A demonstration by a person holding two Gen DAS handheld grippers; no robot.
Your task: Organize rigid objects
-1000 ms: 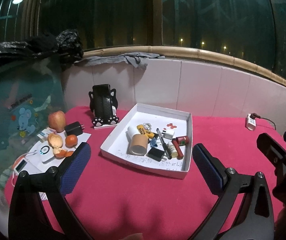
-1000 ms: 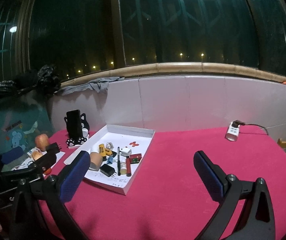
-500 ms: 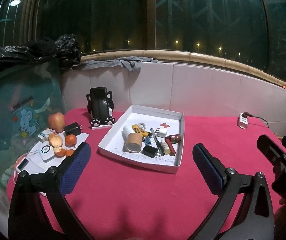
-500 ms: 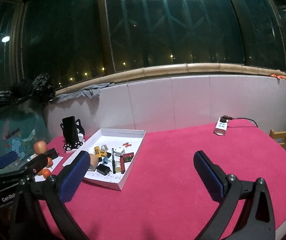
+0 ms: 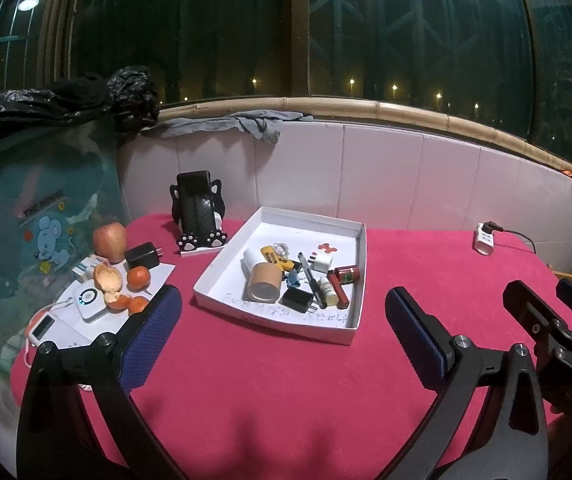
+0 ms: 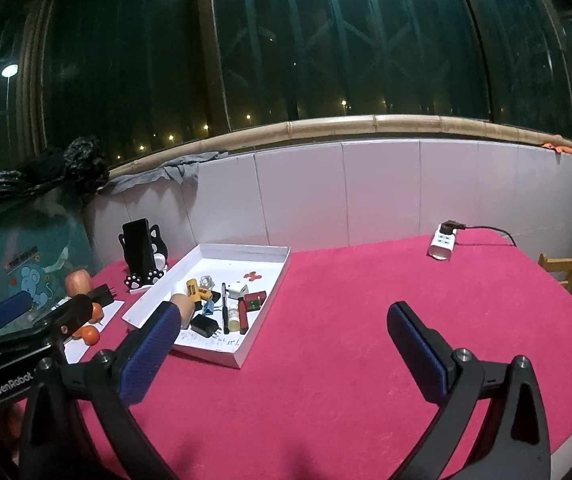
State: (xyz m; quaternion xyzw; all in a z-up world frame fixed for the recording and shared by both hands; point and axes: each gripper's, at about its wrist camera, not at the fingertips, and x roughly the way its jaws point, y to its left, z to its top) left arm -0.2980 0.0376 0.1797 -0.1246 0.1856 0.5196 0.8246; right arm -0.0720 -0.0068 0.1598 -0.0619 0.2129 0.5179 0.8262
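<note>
**Both grippers drawn back from the tray, nothing yet lifted**

Over the last second the white tray [image 5: 360, 240] was seen to shrink in both wrist views, and more of the red counter [image 5: 270, 384] came into sight in front of it. From this it was judged that both grippers had been pulled back and raised away from the tray, not advanced toward it.

The left gripper [image 5: 282, 332] was held with its jaws wide apart and empty, in front of the tray. The right gripper [image 6: 282, 340] was likewise spread wide and empty, to the right of the tray and well apart from it.

The rigid objects were left untouched inside the tray: a cardboard tube [image 5: 263, 286], a black charger [image 5: 297, 300], a pen [image 5: 309, 276], a white plug [image 5: 323, 262], a red case [image 5: 347, 274] and a yellow item [image 5: 275, 258], crowded toward the tray's near side. Fruit and small devices lay to the left of the tray, and a phone stand [image 5: 197, 216] behind its left corner.

The sorting was judged not yet begun; a fresh approach to the tray would be needed.
</note>
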